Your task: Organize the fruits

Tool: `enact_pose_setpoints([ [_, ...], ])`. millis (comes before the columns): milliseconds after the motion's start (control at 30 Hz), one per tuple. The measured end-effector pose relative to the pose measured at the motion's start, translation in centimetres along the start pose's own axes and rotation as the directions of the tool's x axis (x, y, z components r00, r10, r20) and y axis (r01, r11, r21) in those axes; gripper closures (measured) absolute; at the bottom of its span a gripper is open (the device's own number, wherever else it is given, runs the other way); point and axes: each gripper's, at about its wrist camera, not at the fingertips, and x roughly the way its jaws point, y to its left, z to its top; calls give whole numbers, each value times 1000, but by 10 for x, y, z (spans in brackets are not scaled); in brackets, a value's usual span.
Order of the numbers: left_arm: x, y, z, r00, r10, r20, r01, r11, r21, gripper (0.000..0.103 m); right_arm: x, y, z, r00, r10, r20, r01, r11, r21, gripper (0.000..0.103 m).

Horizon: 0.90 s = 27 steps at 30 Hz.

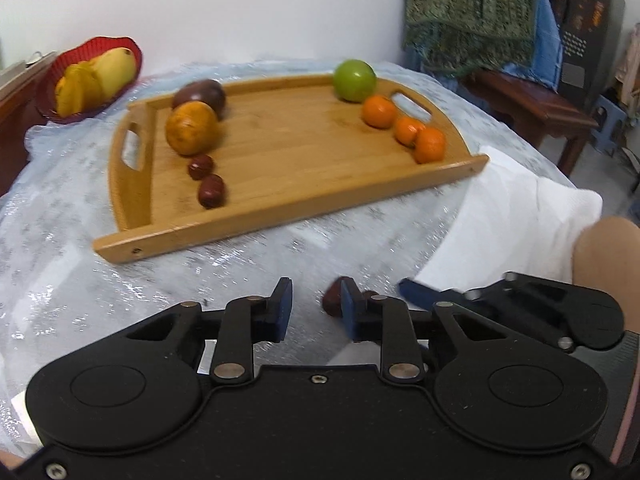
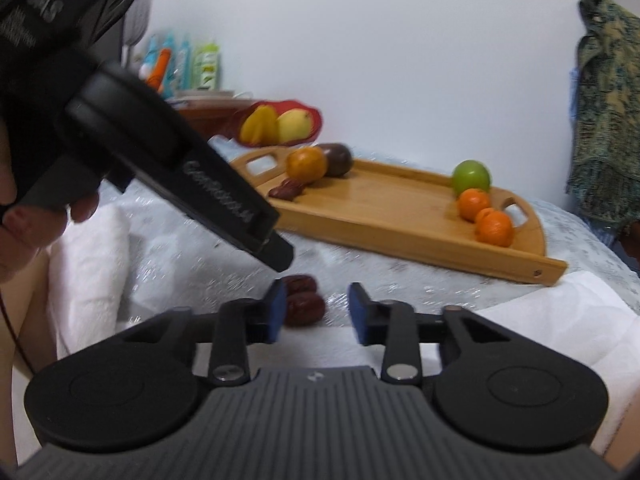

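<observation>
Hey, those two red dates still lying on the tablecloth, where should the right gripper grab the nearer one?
Grip the nearer date across its short middle. It lies lengthwise left to right, snug against the other date behind it, so probably come from above, one pad of the open right gripper on its near side and one eased into the seam between them.

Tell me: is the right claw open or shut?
Open. The right claw shows a wide gap between its blue pads, holding nothing.
</observation>
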Motion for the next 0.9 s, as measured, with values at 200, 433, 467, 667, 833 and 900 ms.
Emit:
enact_pose_setpoints([
  [200, 9, -1, 2, 998, -42, -41, 42, 999, -14, 78, 8, 2, 1, 1000, 8, -13, -8, 1000, 6, 71],
  [433, 17, 1, 5, 998, -46, -52, 45, 999, -22, 79, 14, 0, 2, 1000, 15, -21, -14, 1000, 18, 68],
  [467, 19, 2, 6, 997, -48, -53, 47, 999, -26, 79, 15, 0, 2, 1000, 12, -27, -11, 1000, 19, 66],
  [667, 22, 5, 7, 997, -47, -60, 45, 999, -30, 80, 20, -7, 2, 998, 17, -58, -12, 997, 78, 70],
  [833, 22, 7, 9, 997, -53, -52, 50, 998, -41, 79, 16, -8, 1, 998, -25, -57, 29, 998, 63, 71],
  [900, 23, 7, 9, 997, -51, -50, 49, 998, -40, 79, 11, -10, 0, 996, -68, -60, 71, 996, 47, 71],
])
